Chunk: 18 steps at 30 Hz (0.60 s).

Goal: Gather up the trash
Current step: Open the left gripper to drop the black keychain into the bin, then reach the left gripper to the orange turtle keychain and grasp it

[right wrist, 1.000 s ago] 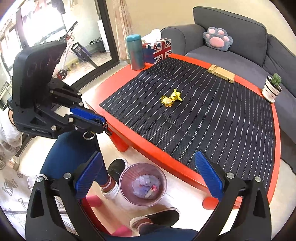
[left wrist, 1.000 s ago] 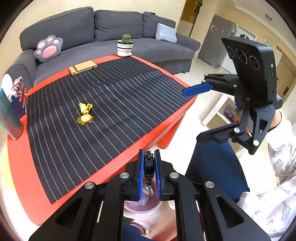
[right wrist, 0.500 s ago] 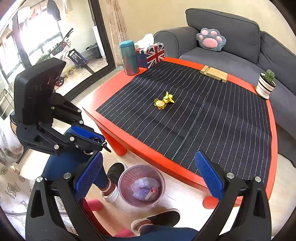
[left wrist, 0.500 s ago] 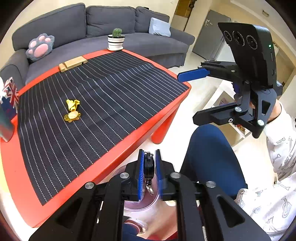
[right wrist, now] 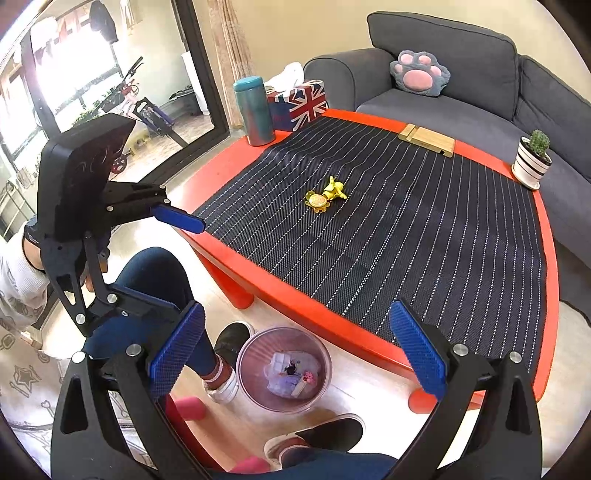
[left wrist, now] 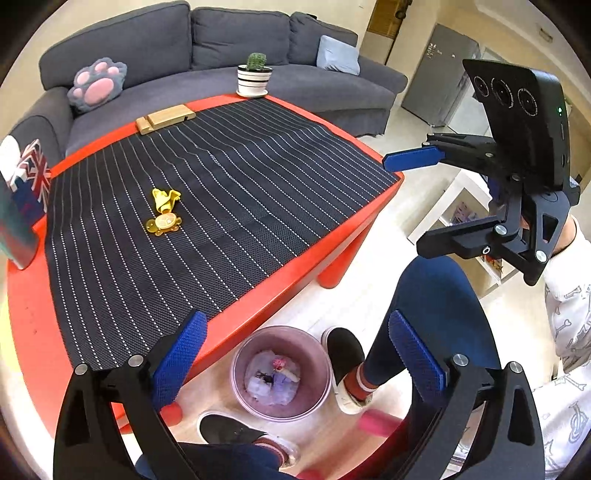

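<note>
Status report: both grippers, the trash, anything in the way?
Left gripper just opened, empty, over the bin. Right gripper open, empty. Yellow wrappers on the table mat. Nothing blocking them.

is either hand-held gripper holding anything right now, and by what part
Nothing is held. The left hand-held gripper has just been opening, with nothing between its jaws, above the trash bin. The right hand-held gripper is open and empty too.

Potted cactus, paw cushion, sofa
</note>
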Tool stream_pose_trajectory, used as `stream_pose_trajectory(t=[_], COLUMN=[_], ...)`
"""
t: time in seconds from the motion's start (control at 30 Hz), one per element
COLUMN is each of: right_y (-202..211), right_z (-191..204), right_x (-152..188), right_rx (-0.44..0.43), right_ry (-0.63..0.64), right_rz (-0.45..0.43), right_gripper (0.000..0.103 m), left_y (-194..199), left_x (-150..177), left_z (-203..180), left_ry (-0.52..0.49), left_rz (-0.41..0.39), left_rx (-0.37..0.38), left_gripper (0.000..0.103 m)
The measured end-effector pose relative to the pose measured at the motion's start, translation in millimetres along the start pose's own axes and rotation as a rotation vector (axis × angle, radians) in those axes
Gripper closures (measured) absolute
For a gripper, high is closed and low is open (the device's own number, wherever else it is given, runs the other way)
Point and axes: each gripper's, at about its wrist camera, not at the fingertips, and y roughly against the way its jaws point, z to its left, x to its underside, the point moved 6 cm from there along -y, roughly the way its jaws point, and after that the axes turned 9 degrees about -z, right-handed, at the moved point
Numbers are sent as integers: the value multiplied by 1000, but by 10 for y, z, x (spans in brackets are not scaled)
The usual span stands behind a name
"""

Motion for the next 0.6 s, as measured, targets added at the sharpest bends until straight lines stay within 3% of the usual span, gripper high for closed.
stream_pose_trajectory(t=[0.6], right_y=[-60], right_z=[-46], right_x=[-100], right_rx=[-9], right_ry=[-8], right_rz=[-8], right_gripper=[4], left_y=[15], left_x=[-158], left_z=[269], left_ry=[45], left_rz=[-24], left_rx=[-42], left_gripper=[8])
